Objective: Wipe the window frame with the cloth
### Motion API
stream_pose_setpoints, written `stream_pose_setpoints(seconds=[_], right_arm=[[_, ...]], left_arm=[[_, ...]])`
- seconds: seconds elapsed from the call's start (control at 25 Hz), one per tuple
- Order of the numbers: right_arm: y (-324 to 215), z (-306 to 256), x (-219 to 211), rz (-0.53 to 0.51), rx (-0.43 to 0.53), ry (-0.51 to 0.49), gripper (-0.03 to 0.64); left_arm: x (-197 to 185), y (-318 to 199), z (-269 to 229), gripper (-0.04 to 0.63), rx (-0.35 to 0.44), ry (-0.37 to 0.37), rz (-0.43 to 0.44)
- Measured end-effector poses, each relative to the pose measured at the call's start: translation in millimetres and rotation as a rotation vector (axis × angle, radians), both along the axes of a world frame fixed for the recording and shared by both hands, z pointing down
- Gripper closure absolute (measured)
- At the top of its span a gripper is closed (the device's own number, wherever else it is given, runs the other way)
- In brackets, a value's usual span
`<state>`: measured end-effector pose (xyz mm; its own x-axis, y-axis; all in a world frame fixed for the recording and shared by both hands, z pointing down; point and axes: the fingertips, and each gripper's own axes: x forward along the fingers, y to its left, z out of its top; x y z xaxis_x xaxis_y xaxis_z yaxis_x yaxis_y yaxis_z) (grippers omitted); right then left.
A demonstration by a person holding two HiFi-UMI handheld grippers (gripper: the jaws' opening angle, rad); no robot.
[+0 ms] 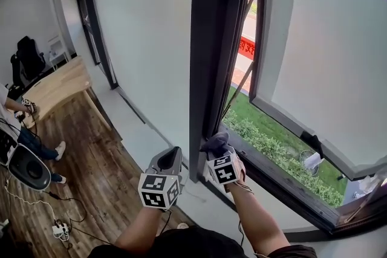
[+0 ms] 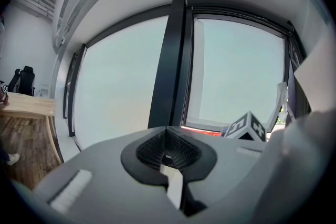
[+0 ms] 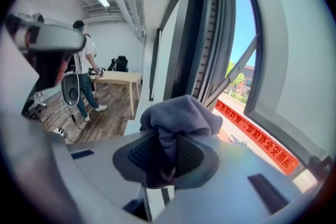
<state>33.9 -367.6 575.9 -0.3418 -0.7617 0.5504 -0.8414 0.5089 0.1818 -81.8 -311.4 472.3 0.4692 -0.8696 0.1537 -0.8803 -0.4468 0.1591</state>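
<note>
Right tongs (image 3: 166, 157) clamp the grey cloth (image 3: 181, 117), bunched beyond their tips; left tongs (image 2: 167, 145) closed, empty.

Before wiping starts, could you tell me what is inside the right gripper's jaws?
A grey cloth is pinched between the jaws of the right gripper, bunching out above them; its lower end is covered.

In right claw (image 3: 163, 155): cloth (image 3: 178, 115), bunched over the tip. Just ahead of that claw, frame post (image 1: 208, 39); to its right, open sash (image 1: 326, 69). Just left of it, left claw (image 1: 171, 160). Far left of both, counter (image 1: 57, 84) w/ person (image 1: 30, 136) beside.
</note>
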Motion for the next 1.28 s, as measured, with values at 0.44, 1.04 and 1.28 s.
stream_pose_setpoints(seconds=[0.44,1.04,1.28], right_arm=[[66,-111,46,0.115,0.453,-0.345,0.541],[101,-139,77,0.220,0.616,-0.399,0.541],[97,-144,71,0.180,0.639,-0.385,0.541]], left_arm=[[12,7,-12,0.588,0.067,0.006,0.013],[37,24,-13,0.588,0.101,0.019,0.064],[35,24,-19,0.588,0.114,0.011,0.060]])
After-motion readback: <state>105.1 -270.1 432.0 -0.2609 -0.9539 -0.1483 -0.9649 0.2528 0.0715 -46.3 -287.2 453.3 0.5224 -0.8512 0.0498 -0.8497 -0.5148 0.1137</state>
